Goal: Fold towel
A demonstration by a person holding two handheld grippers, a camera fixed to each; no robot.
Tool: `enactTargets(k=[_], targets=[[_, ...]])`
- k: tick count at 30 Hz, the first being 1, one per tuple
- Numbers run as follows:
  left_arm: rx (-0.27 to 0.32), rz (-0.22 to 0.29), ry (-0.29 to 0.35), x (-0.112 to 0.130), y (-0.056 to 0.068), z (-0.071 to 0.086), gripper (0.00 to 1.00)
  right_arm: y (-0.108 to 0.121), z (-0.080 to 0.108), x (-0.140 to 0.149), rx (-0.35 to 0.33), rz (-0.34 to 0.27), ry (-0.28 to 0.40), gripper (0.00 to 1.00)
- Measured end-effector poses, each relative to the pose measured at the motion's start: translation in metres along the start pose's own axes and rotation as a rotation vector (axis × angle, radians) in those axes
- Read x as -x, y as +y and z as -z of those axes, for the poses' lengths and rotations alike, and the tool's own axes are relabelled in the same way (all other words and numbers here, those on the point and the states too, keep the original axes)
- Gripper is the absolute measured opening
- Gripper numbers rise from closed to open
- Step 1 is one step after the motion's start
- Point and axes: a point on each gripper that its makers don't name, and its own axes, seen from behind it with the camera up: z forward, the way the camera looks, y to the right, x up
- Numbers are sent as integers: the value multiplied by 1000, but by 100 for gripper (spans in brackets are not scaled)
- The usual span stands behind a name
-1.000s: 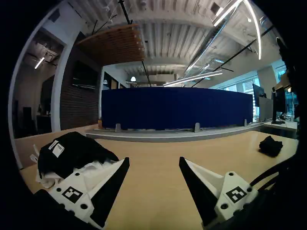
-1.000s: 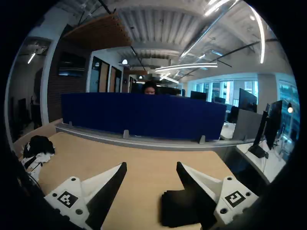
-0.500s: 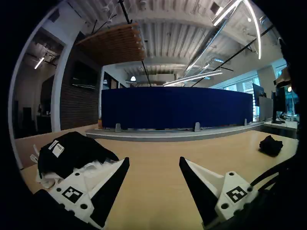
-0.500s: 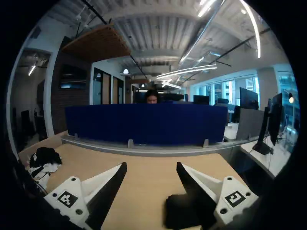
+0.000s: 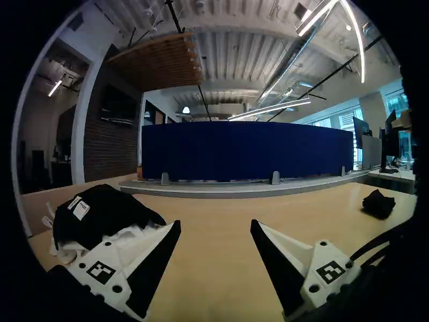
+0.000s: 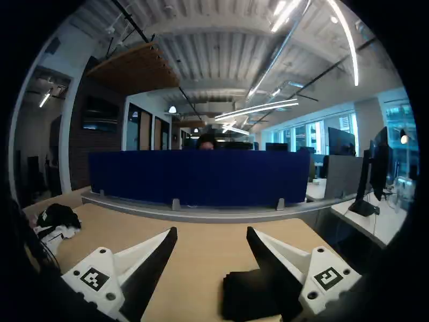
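Observation:
A heap of black and white towels (image 5: 96, 217) lies on the wooden table (image 5: 214, 257) at the left of the left gripper view, just beyond my left gripper's left finger. My left gripper (image 5: 214, 236) is open with nothing between its fingers. A small folded black towel (image 5: 378, 204) rests far right on the table. In the right gripper view that folded black towel (image 6: 249, 292) lies low, partly behind the right finger. My right gripper (image 6: 211, 241) is open and empty. The towel heap (image 6: 53, 220) sits at the far left there.
A blue divider panel (image 5: 241, 153) on a grey rail runs along the table's far edge. A person's head (image 6: 206, 141) shows above it. Monitors (image 6: 375, 172) stand on a neighbouring desk to the right. A cable (image 5: 381, 241) hangs at the right.
The right gripper view has shifted slightly, tilting up then settling; the folded black towel stays by the right finger. The left gripper has not moved.

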Motion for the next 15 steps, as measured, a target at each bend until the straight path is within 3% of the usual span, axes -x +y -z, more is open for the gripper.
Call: enactTargets(k=[9, 15], targets=[[0, -1, 0, 1, -1, 0, 97, 26, -6, 54, 51, 1, 15, 100], [0, -1, 0, 1, -1, 0, 97, 23, -15, 90, 51, -8, 16, 100]])
